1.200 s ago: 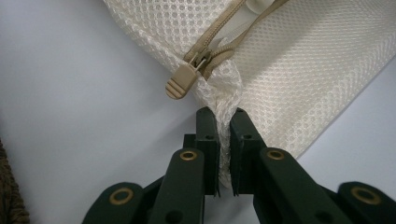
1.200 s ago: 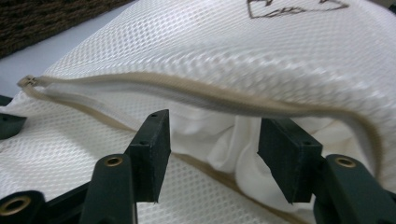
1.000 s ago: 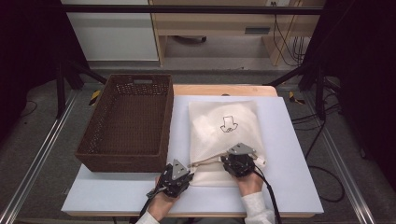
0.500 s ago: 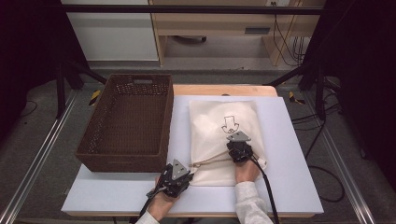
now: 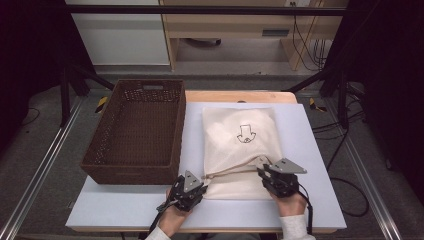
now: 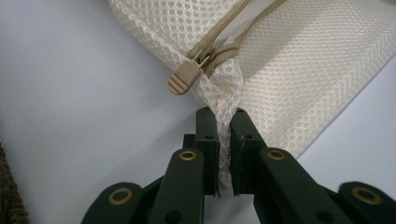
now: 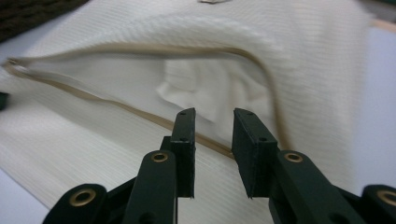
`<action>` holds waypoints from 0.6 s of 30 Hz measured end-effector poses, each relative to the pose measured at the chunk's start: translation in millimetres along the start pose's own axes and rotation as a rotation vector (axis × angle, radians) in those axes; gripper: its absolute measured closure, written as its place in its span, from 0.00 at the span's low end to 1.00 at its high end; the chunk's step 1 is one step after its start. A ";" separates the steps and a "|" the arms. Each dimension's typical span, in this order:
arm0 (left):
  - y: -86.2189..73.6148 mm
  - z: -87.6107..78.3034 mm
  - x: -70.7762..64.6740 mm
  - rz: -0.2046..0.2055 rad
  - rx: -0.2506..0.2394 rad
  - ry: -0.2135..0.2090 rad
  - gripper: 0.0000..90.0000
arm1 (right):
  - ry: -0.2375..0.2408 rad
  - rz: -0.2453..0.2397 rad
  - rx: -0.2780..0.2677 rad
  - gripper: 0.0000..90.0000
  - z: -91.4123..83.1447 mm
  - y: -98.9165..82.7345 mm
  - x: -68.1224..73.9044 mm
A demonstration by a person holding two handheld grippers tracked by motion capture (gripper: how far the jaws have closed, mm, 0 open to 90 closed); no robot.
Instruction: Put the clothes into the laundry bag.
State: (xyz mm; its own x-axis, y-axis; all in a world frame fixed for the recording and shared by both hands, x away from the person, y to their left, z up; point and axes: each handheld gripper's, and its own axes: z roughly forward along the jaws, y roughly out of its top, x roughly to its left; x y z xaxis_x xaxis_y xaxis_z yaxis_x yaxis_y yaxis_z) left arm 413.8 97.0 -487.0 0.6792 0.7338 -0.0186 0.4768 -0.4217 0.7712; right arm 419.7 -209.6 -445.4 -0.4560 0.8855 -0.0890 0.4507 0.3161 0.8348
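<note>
While our left claw [image 6: 224, 114] clamps its near-left corner, the mesh bag [image 5: 241, 150] lies flat toward the worktop's [image 5: 310, 150] near edge, long axis running near-to-far, zipper mouth gaping nearest us. Our right claw [image 7: 214, 122], just opening, holds nothing. A wicker basket [image 5: 135, 132] sits left; grey floor surrounds.

- The right claw [image 7: 214, 122] has two black jaws with a gap between them, and nothing sits in that gap.
- They have just been opening.
- Past them lies a cream mesh cloth bag [image 7: 116, 144].
- Its tan zipper [image 7: 140, 49] gapes wide open.
- White cloth [image 7: 205, 88] shows inside.
</note>
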 end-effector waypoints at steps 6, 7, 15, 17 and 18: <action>4.8 -1.1 2.7 -0.024 -0.028 -0.003 0.79 | -0.098 0.079 0.026 0.63 -15.7 -23.8 -25.7; 6.6 -2.5 3.7 -0.027 -0.043 0.001 0.72 | -0.093 0.092 0.044 0.64 -14.0 -28.1 -28.9; 12.2 -1.7 17.4 -0.087 -0.063 -0.018 0.55 | -0.020 0.171 0.140 0.89 -4.3 -48.0 -42.8; 10.8 -0.2 17.8 -0.085 -0.055 -0.015 0.55 | 0.002 0.156 0.133 0.99 -11.6 -49.5 -47.2; 10.4 -0.2 17.7 -0.083 -0.057 -0.016 0.55 | -0.004 0.154 0.136 0.99 -15.5 -50.6 -48.5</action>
State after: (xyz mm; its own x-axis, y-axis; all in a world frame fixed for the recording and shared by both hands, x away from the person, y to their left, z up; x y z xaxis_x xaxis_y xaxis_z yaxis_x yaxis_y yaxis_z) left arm 430.6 105.7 -479.2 0.6474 0.7564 -0.0935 0.4993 -0.3282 0.8018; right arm 407.2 -273.9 -474.9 -0.3709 0.9281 0.0316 0.6146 0.2199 0.7576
